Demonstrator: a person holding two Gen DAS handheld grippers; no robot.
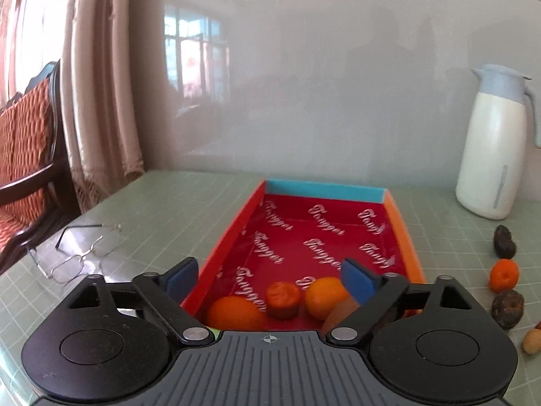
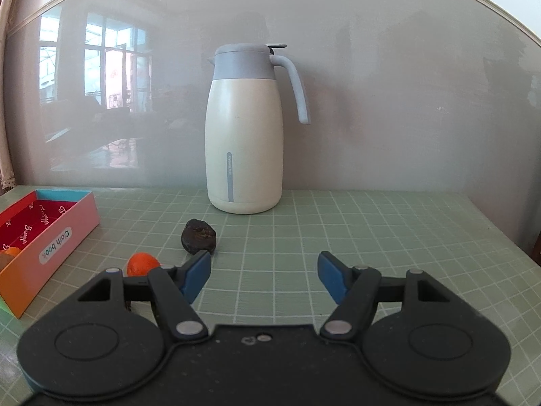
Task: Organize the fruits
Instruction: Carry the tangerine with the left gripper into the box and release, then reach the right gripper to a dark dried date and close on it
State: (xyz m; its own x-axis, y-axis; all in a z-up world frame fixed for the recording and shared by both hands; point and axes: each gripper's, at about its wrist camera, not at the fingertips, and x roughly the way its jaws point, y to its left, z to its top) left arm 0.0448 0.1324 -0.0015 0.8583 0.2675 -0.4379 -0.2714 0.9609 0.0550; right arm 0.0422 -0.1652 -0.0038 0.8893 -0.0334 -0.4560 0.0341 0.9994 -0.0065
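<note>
A red-lined box (image 1: pixel 226 249) with orange and blue walls lies lengthwise ahead of my left gripper (image 1: pixel 270 279). The gripper hangs open over the box's near end, and its blue pads touch nothing. In that end lie two oranges (image 1: pixel 233 314) (image 1: pixel 324 297), a red-brown fruit (image 1: pixel 282 299) between them, and a blurred brownish piece (image 1: pixel 339 316) under the right finger. Loose on the mat to the right are a small orange (image 1: pixel 503 274) and two dark fruits (image 1: pixel 504 242) (image 1: pixel 507 308). My right gripper (image 2: pixel 263 274) is open and empty; a dark fruit (image 2: pixel 199 236) and an orange (image 2: pixel 142 264) lie just to its front left.
A cream and grey-blue thermos jug (image 2: pixel 245 135) stands against the wall behind the loose fruit. Eyeglasses (image 1: pixel 79 252) lie left of the box (image 2: pixel 64 237). A chair (image 1: pixel 27 155) and a curtain (image 1: pixel 101 77) stand past the table's left edge. A tan fruit (image 1: pixel 531 341) sits at the far right.
</note>
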